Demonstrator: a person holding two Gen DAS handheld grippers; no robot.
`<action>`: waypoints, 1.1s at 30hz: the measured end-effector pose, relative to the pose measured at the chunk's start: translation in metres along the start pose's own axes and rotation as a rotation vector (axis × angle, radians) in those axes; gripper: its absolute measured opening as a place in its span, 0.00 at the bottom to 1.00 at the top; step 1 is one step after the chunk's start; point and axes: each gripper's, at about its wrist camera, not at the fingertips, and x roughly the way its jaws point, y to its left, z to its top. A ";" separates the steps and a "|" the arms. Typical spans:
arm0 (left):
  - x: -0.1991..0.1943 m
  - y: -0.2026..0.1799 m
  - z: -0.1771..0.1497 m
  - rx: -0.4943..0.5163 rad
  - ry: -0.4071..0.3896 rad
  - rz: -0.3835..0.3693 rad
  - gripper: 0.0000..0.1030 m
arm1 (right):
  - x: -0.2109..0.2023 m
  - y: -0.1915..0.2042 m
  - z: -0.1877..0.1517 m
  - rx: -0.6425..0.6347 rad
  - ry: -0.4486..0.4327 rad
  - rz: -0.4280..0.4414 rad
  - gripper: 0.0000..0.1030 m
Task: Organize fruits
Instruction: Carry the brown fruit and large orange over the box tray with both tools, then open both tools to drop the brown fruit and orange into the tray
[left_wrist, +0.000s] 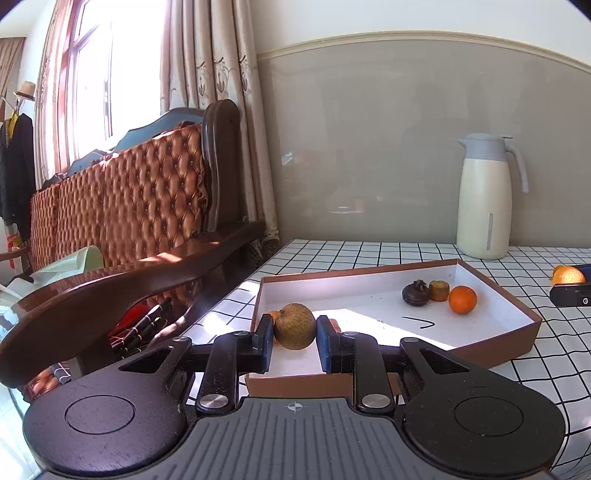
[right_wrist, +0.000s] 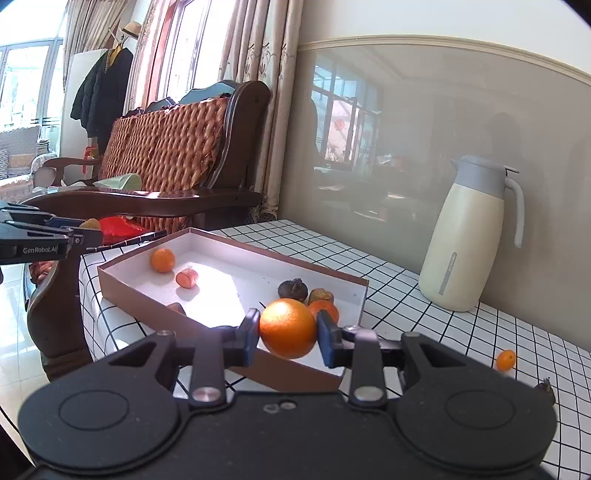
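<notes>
Fruit sits in both our grippers at once. Our left gripper (left_wrist: 294, 326) has its fingers (left_wrist: 264, 334) pinching a greenish-brown russet fruit (left_wrist: 294, 326), held above the near left corner of the shallow brown box (left_wrist: 532, 325) on the checked desk (left_wrist: 406, 251). Our right gripper (right_wrist: 287, 328) pinches a big orange (right_wrist: 288, 328) over the box's near edge on the other side. Inside the box we see a small orange (left_wrist: 462, 299), a dark round fruit (left_wrist: 415, 293) and a brown stubby one (left_wrist: 439, 290) grouped together near its right end; from the right wrist view another small orange (right_wrist: 163, 260) and a reddish piece (right_wrist: 187, 278) lie at the left end. Outside the box, one small orange (right_wrist: 505, 360) rests on the desk near the cream jug (right_wrist: 469, 236).
</notes>
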 end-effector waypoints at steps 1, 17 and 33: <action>0.001 0.000 0.001 0.001 -0.002 -0.002 0.24 | 0.001 0.001 0.001 0.000 -0.003 0.001 0.23; 0.027 0.005 0.016 -0.014 -0.009 0.009 0.24 | 0.027 -0.011 0.020 0.010 -0.020 -0.034 0.23; 0.108 0.011 0.041 -0.070 0.036 0.026 0.24 | 0.095 -0.044 0.038 0.075 0.014 -0.074 0.23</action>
